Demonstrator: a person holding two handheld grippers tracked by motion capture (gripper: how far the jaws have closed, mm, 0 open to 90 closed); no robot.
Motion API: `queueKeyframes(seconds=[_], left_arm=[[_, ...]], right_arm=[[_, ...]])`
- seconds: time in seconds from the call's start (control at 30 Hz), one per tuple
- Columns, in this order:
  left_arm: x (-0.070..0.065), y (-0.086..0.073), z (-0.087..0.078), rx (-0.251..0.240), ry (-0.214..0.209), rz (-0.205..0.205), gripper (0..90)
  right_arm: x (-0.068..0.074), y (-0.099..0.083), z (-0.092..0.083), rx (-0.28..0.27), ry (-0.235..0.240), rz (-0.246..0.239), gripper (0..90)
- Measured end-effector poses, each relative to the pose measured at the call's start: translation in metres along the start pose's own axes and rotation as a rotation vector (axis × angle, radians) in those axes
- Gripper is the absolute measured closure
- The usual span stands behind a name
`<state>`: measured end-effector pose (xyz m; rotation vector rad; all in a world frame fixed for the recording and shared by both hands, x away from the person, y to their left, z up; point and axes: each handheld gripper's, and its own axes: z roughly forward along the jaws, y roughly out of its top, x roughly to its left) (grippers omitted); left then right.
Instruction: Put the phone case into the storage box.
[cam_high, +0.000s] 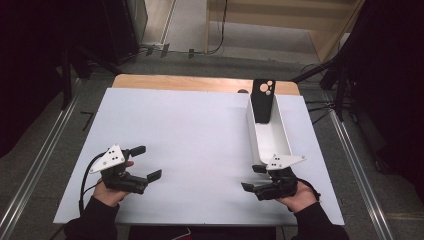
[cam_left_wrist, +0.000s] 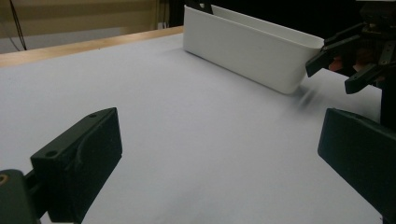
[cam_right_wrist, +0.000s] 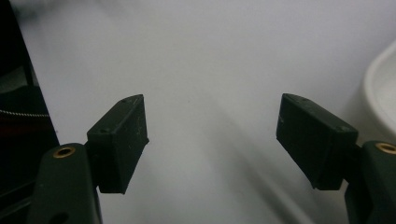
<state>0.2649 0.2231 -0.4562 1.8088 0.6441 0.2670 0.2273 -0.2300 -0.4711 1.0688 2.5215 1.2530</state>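
Note:
A long white bin (cam_high: 253, 137) lies on the right side of the white table sheet (cam_high: 190, 140). A black flat device (cam_high: 263, 102) with pale round spots near its top leans upright in the bin's far end. My left gripper (cam_high: 148, 162) rests at the front left, jaws wide open with nothing between them, pointing toward the bin (cam_left_wrist: 247, 51). My right gripper (cam_high: 251, 177) hovers at the front right, just before the bin's near end, pointing left. It stands open over bare sheet (cam_right_wrist: 212, 135), and the bin's rounded rim (cam_right_wrist: 380, 93) is at its right. From the left gripper view, the right gripper (cam_left_wrist: 334, 74) is beside the bin's corner.
A wooden table edge (cam_high: 200, 82) runs along the back of the sheet. Dark stands and cables surround the table, with metal rails (cam_high: 45, 155) on the floor at both sides.

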Motion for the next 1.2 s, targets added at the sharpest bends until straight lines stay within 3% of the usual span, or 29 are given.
queueKeyframes(seconds=[0.33, 0.57, 1.2], left_arm=[[-0.001, -0.002, -0.002, 0.006, -0.002, -0.002, 0.0], [-0.001, -0.002, -0.003, 0.009, -0.005, -0.002, 0.0], [0.001, -0.002, -0.003, 0.008, -0.004, -0.003, 0.0]], right_arm=[[-0.005, -0.015, -0.003, 0.023, -0.027, -0.029, 24.0], [-0.009, -0.023, -0.002, 0.052, -0.028, -0.012, 23.9], [-0.012, -0.024, -0.001, 0.062, -0.024, 0.004, 23.5]])
